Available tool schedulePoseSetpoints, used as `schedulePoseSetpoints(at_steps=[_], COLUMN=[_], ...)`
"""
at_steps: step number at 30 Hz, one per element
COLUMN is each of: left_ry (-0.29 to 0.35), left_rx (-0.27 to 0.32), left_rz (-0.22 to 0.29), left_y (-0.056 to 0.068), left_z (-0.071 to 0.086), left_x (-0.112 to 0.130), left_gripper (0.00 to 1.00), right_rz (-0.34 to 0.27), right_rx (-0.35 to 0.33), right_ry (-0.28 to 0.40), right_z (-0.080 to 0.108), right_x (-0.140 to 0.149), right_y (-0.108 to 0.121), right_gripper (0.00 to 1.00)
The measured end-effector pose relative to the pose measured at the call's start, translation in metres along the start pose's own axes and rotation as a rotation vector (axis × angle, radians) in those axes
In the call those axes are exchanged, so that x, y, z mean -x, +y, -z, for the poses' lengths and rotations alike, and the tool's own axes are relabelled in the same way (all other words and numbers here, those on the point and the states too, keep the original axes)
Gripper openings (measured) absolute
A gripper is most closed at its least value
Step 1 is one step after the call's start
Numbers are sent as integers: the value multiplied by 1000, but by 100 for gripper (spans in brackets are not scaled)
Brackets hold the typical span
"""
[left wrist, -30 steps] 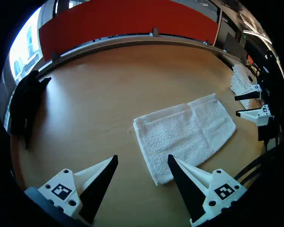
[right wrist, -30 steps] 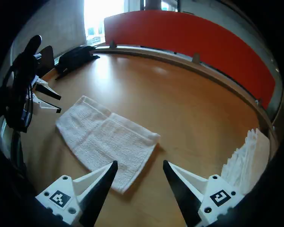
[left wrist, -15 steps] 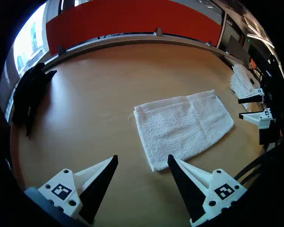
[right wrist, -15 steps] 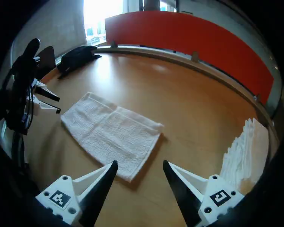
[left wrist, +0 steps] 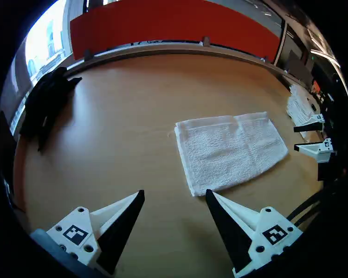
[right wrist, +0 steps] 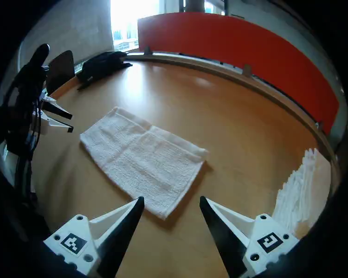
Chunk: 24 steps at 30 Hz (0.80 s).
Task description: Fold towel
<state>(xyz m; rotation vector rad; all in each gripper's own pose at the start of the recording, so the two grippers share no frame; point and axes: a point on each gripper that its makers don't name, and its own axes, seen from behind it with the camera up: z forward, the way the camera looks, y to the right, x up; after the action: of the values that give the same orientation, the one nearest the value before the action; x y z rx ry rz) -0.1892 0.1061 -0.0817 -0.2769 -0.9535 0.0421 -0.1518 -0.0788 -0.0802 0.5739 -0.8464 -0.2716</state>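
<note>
While left claw (left wrist: 174,192) and right claw (right wrist: 171,199) gape empty, the towel (left wrist: 229,150) lies flat — white stack (right wrist: 301,194), black bag (left wrist: 46,104) well apart.

Rough white terry-cloth towel (left wrist: 229,150) on smooth wood table (left wrist: 127,134)

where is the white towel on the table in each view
Left gripper view: the towel lies right of centre, flat on the table.
Right gripper view: the towel lies left of centre, running diagonally.
Shared landmark: the red panel along the table's far edge, top centre in the left gripper view, upper right in the right gripper view.
</note>
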Motion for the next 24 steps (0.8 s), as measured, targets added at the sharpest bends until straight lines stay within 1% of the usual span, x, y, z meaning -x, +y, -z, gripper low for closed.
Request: schedulePoseSetpoints(at_steps=[5,10,19,24], left_ry=[6,5,-8,-13], left_rx=[-21,-27,-48,-53], left_rz=[34,69,93,118], left_y=[-7,-10,-19,-22], left_z=[8,16,23,27], left_x=[5,12,26,32], left_gripper=[98,98,98,97], right_rz=[23,42,65,81], right_rx=[-14,-25,-42,-59], right_ry=[-8,-18,-52,-75], right_z=[-2,-5,-12,-16], right_x=[0,1,13,25], right_y=[-1,-2,-5,-8], right_gripper=[93,92,92,89])
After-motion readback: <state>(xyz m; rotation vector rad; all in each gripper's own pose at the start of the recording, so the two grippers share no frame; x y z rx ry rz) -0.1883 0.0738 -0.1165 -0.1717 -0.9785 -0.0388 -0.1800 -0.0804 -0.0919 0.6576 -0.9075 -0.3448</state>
